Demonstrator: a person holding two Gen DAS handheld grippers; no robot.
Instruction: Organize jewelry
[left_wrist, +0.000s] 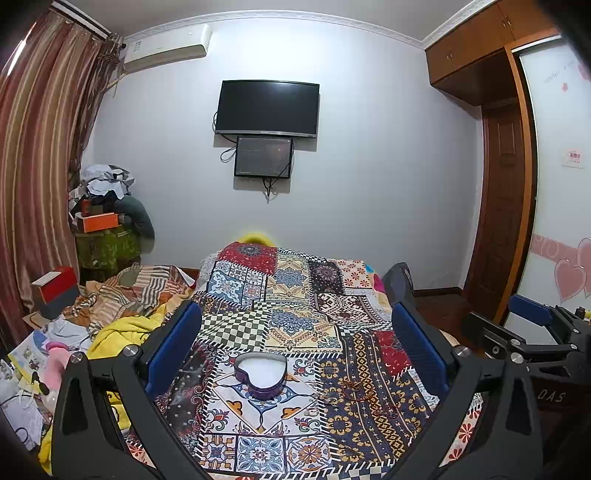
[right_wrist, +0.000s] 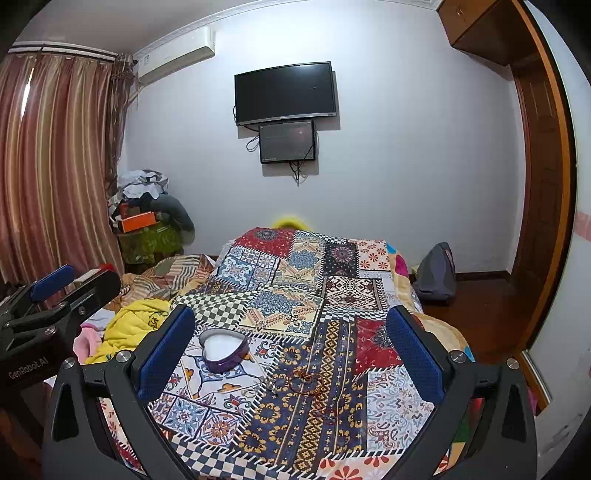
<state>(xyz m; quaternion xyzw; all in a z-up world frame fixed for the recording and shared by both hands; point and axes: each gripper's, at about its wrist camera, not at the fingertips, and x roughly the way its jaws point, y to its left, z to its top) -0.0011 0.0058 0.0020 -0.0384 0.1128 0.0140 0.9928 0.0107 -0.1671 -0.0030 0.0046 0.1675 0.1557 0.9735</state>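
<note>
both grippers empty, jaws wide. heart-shaped box (left_wrist: 261, 374) open on bed quilt (left_wrist: 291, 295), dead ahead of left gripper (left_wrist: 295, 350). jewelry tangle (right_wrist: 306, 384) lies just right of box, centred w/ right gripper (right_wrist: 291, 350), which is nearer; long axis near-to-far. right view resolves cords; left view shows them blurred.

The right hand-held gripper (right_wrist: 290, 347) hangs wide open above the bed (right_wrist: 295, 295). A heart box (right_wrist: 224, 350) lies open beside cords (right_wrist: 306, 384). The left hand-held gripper (right_wrist: 51, 295) shows at left.
</note>
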